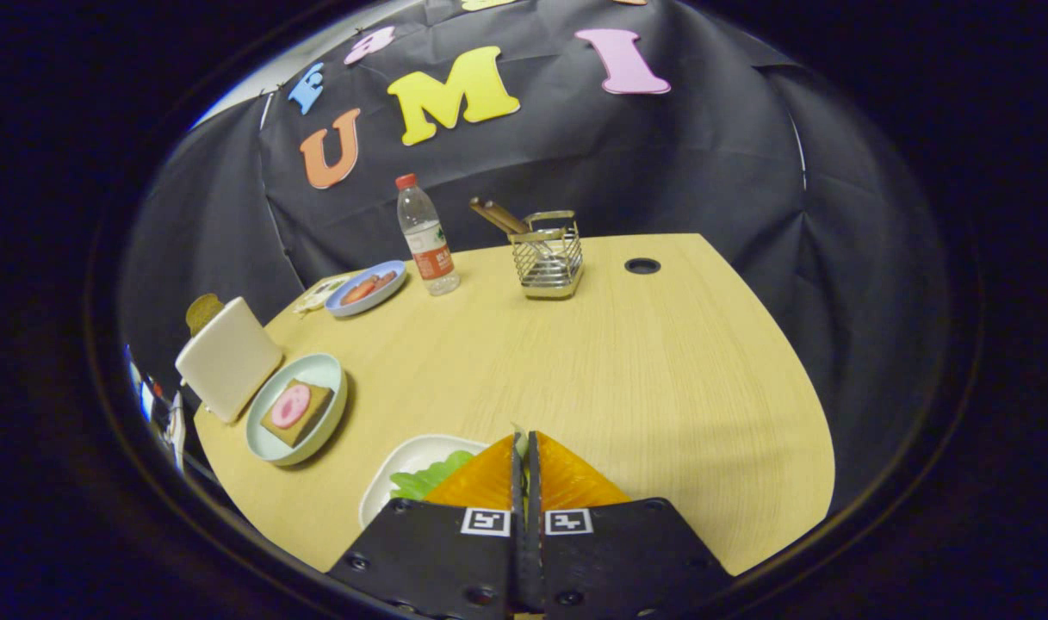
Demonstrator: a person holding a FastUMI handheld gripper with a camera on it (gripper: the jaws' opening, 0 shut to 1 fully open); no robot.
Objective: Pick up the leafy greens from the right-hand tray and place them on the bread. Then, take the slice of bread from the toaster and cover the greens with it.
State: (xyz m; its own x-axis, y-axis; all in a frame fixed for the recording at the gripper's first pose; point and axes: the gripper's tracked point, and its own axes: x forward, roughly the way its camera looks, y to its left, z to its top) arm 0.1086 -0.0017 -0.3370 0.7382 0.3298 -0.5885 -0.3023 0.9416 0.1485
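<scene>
Looking along my tongs (524,441), I see both fingers pressed together, only a thin slit between them. Whether they pinch a leaf I cannot tell; a pale sliver shows at the very tips. The leafy greens (429,476) lie on a white tray (403,465) just left of the tips and partly under them. Further out to the left, a slice of bread (298,412) topped with a pink round sits on a pale green plate (317,372). Touching that plate's far side stands the white toaster (228,357), a brown slice (202,312) poking up from it. Well ahead on the bench (627,370) I see a blue plate of food (366,288), a water bottle (425,237) and a wire caddy (548,256).
</scene>
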